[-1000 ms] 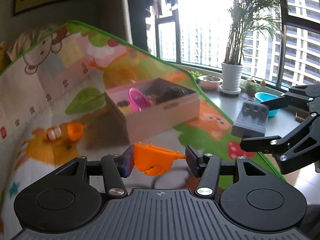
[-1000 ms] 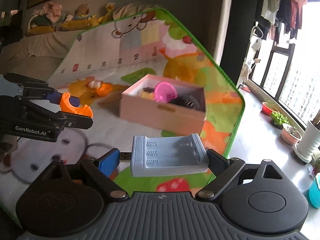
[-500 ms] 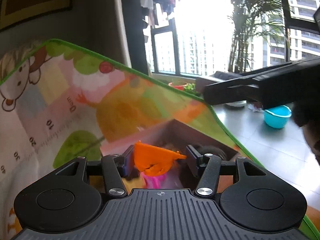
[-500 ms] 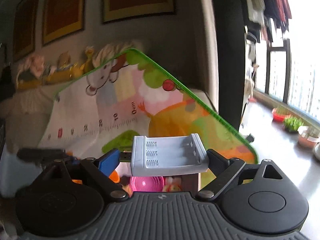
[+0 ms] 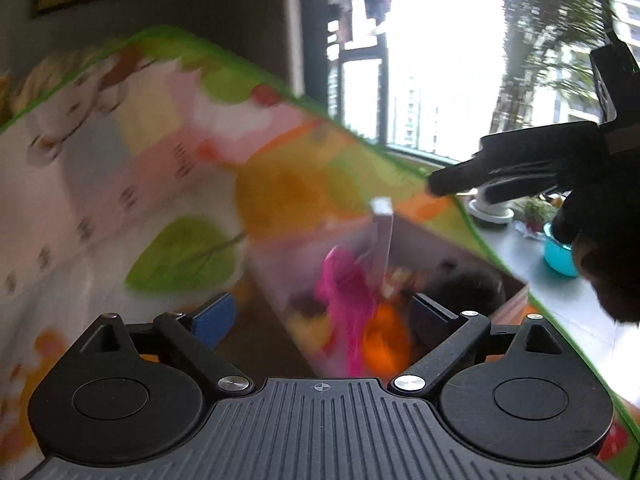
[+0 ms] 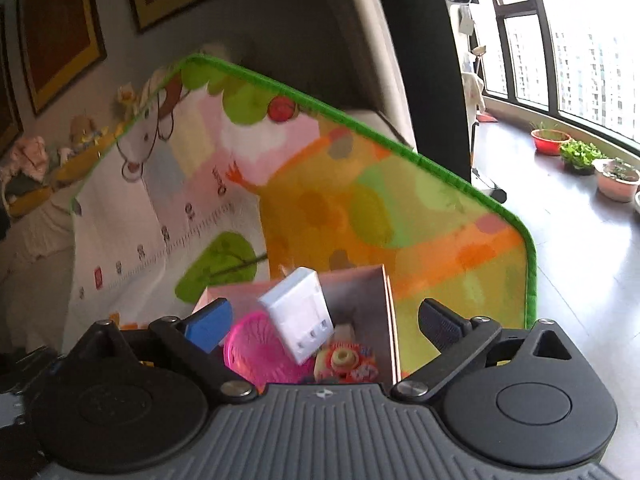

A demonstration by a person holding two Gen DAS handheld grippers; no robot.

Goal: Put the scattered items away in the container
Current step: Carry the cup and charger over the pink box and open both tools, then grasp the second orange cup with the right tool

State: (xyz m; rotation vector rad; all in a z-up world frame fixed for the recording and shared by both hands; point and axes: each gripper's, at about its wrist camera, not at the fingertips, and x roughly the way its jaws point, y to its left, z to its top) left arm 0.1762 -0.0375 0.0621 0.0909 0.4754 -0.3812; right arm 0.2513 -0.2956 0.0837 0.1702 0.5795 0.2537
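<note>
Both grippers hang over the pink cardboard box (image 6: 380, 308), left gripper (image 5: 324, 312) and right gripper (image 6: 324, 320) with jaws wide and empty. The white plastic battery holder (image 6: 298, 320) tips inside the box; the orange plastic toy (image 5: 384, 340) lies there, blurred. The tilted holder could topple out. The play mat (image 6: 360, 200) reads "10".

One box (image 6: 356, 292), one white charger (image 6: 300, 316), one pink basket (image 6: 256, 356), three plant pots (image 6: 550, 141)
</note>
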